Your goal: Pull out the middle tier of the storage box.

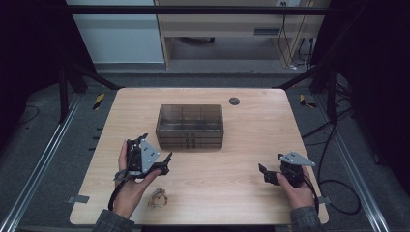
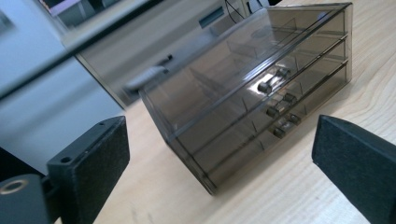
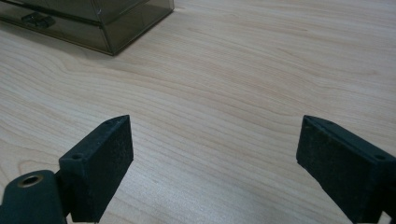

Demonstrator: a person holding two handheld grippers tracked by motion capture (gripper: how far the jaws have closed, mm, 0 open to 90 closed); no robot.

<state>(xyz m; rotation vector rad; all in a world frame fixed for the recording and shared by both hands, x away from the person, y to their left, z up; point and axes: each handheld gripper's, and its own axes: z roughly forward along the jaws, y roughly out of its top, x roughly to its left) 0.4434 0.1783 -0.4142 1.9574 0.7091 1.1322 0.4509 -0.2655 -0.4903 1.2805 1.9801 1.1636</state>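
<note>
Two grippers, left [image 1: 162, 164] and right [image 1: 269, 174], jaws wide and empty, flank a smoky clear-plastic drawer box [image 1: 189, 126].

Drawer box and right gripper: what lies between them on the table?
Nothing: bare table separates the drawer box from the right gripper, as the high view shows.

Light wooden table top [image 1: 217, 179]: pale grain lines, smooth, with a soft sheen.

Smoky transparent plastic drawer box [image 1: 189, 126]: hard, glossy walls with reflections along the edges; small shiny knobs [image 2: 264, 87] on the drawer fronts.

Black left gripper [image 2: 219, 158]: jaw pads matt and finely grainy, with a brass-coloured metal ring [image 2: 12, 186] at its near left.

Black right gripper [image 3: 215, 163]: pads of the same matt, slightly rough finish.

Grey three-cornered plate [image 1: 296, 158] on the right gripper: flat, dull metal look.

Small crumpled clear wrapper [image 1: 157, 198] near the left hand: shiny, material uncertain.
</note>
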